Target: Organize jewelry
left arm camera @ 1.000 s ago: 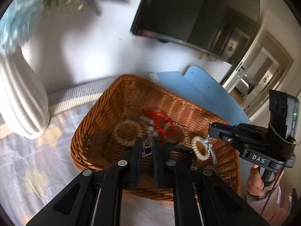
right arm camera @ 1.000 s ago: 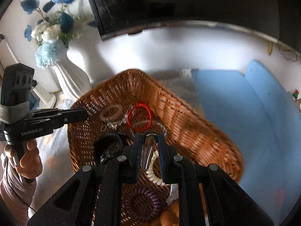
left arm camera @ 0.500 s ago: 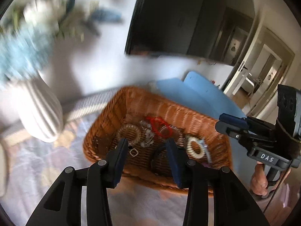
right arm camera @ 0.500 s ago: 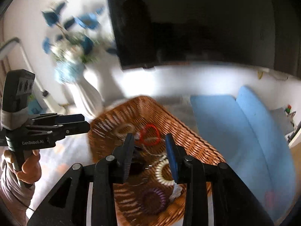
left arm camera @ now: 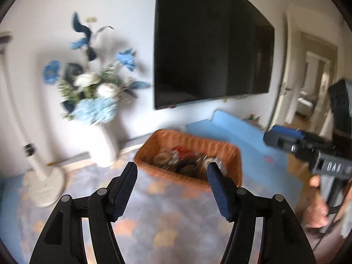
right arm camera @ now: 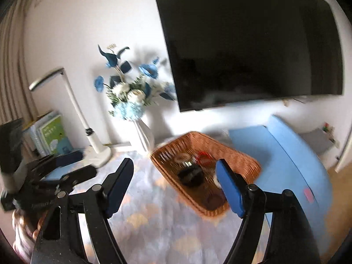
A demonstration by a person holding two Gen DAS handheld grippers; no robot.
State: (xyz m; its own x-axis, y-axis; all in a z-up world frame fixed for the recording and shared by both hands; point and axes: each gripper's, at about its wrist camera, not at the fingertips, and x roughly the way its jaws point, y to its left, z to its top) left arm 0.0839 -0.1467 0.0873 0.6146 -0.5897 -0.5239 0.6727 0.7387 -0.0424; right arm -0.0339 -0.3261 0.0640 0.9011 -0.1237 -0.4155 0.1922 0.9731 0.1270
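Left claw (left arm camera: 171,173) spread wide, gripping nothing, low in the frame. Right claw (right arm camera: 175,171) likewise wide open and bare. Wicker basket (right arm camera: 233,151) sitting on the patterned table (right arm camera: 154,220), centre of the frame, beyond both sets of fingertips. Blurred jewelry (right arm camera: 203,157) heaped inside it, a red ring among it. White vase (right arm camera: 144,137) of blue flowers just left of the basket.

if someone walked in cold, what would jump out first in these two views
Probably the big black TV on the white wall, filling the top of both views. Next, the orange wicker basket of jewelry on the patterned cloth below it, with the white vase of blue flowers to its left. Both open grippers, left gripper and right gripper, frame the basket, empty.
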